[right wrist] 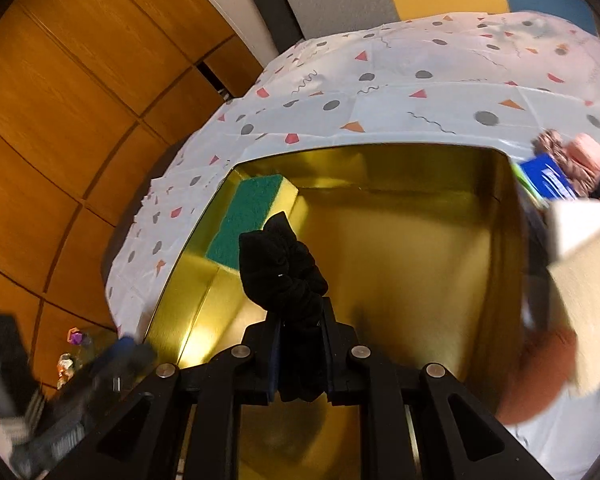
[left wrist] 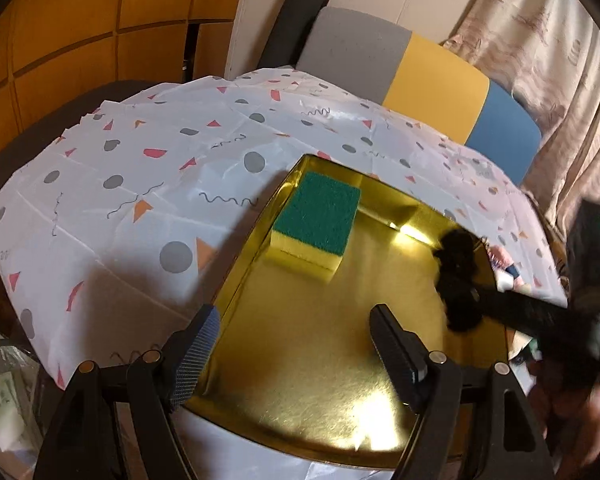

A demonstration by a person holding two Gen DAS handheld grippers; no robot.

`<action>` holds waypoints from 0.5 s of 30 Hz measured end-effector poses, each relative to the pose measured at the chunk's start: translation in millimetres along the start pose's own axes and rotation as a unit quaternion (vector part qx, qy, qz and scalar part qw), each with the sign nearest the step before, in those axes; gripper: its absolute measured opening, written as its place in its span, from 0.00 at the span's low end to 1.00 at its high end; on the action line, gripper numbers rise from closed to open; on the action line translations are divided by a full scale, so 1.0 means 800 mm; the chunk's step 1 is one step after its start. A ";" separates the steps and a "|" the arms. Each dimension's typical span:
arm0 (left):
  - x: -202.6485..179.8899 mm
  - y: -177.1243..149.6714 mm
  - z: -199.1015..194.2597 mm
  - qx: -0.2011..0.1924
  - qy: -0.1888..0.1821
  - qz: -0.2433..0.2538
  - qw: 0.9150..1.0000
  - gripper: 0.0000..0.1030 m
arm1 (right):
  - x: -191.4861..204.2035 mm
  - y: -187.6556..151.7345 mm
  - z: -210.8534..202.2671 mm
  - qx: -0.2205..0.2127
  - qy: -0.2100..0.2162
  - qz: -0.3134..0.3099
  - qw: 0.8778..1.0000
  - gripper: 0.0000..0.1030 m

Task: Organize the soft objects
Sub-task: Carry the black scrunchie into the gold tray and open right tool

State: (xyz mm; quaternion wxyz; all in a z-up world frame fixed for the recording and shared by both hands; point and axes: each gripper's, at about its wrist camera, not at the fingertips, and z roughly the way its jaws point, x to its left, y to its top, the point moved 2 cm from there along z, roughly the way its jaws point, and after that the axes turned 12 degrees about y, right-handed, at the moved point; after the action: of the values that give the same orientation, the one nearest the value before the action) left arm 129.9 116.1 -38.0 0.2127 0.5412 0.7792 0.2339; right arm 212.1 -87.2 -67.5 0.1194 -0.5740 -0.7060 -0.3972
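Now your right claw (right wrist: 300, 320) is clenched on the black scrunchie (right wrist: 284, 268), carrying it above the gold tray (left wrist: 300, 360) for sorting; the sponge (left wrist: 316, 220) sits at eleven o'clock inside. Your left claw (left wrist: 296, 332) is released, waiting at the tray's near edge.

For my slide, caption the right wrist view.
Right gripper holds black scrunchie over gold tray containing sponge.

Sponge (left wrist: 315, 221) in gold tray (left wrist: 300, 368); right gripper (left wrist: 466, 294) apparently holding black cloth (left wrist: 458, 280)
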 end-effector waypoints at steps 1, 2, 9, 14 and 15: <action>0.000 -0.002 -0.001 -0.001 0.001 0.000 1.000 0.76 | 0.003 0.006 0.009 0.002 -0.005 0.000 1.000 0.16; 0.000 -0.003 -0.002 -0.002 -0.001 0.000 1.000 0.76 | 0.005 0.010 0.015 0.003 -0.008 0.000 1.000 0.16; -0.002 -0.007 0.000 0.009 -0.007 -0.002 1.000 0.76 | 0.005 0.048 0.053 -0.004 -0.043 0.012 0.999 0.20; 0.003 -0.006 0.001 0.012 -0.006 -0.010 1.000 0.76 | -0.017 0.064 0.080 -0.018 -0.040 0.076 0.996 0.44; 0.003 -0.006 0.001 0.012 -0.006 -0.011 1.000 0.76 | -0.020 0.064 0.080 -0.023 -0.042 0.085 0.995 0.45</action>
State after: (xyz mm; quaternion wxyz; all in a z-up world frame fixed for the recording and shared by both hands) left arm 126.3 117.3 -41.7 0.2134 0.5368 0.7866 0.2184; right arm 281.7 -52.9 -98.0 0.1100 -0.6504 -0.6500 -0.3773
